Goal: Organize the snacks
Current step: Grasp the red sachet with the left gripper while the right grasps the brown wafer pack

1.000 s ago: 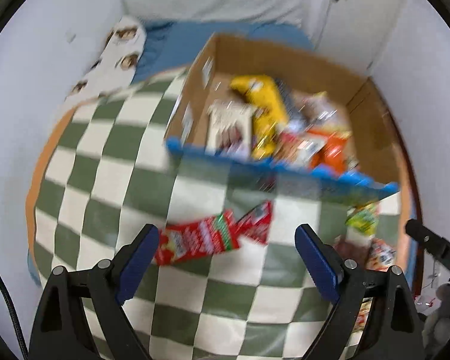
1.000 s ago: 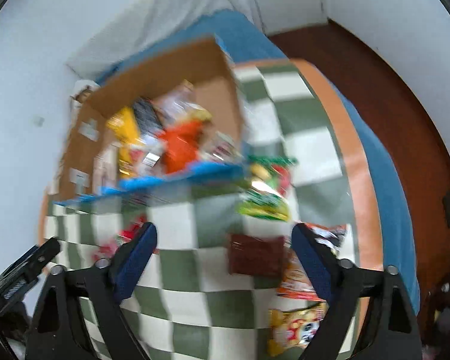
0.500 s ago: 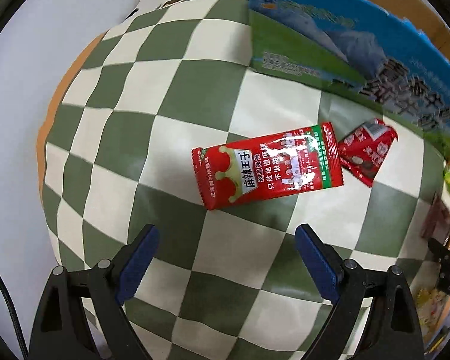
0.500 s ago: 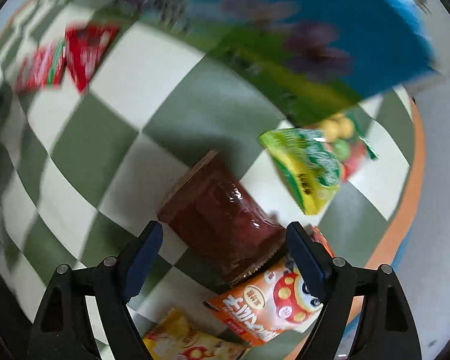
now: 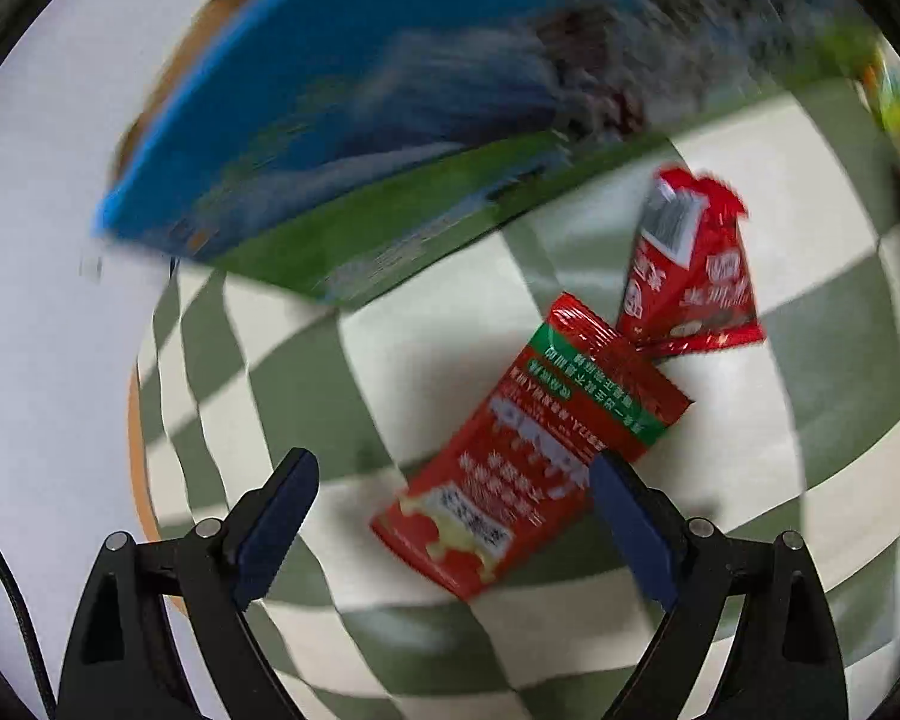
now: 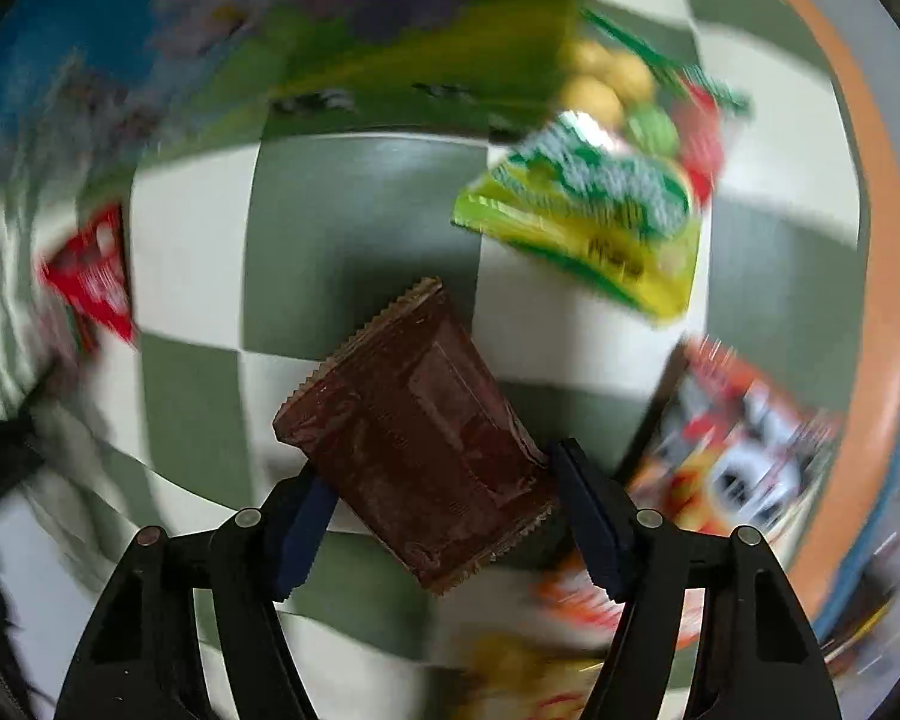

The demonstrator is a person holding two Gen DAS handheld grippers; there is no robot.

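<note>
In the left wrist view my left gripper (image 5: 450, 516) is open, low over the checked cloth, with a long red snack packet (image 5: 528, 462) lying between its fingers. A smaller red packet (image 5: 690, 276) lies just beyond it. The blue and green cardboard box (image 5: 354, 138) stands behind. In the right wrist view my right gripper (image 6: 444, 510) is open around a dark brown snack packet (image 6: 420, 438), its fingers close beside the packet's two sides. A green-yellow packet (image 6: 600, 222) lies further back on the right.
An orange cartoon packet (image 6: 738, 438) and a yellow one (image 6: 528, 678) lie right of the brown packet. A red packet (image 6: 90, 282) shows at the left. The box wall (image 6: 270, 48) fills the back. The cloth's orange edge (image 6: 870, 240) runs along the right.
Both grippers dropped from above the box toward the cloth. The left one closed in on the long red packet; the right one came down around the brown packet, and its fingers narrowed.
</note>
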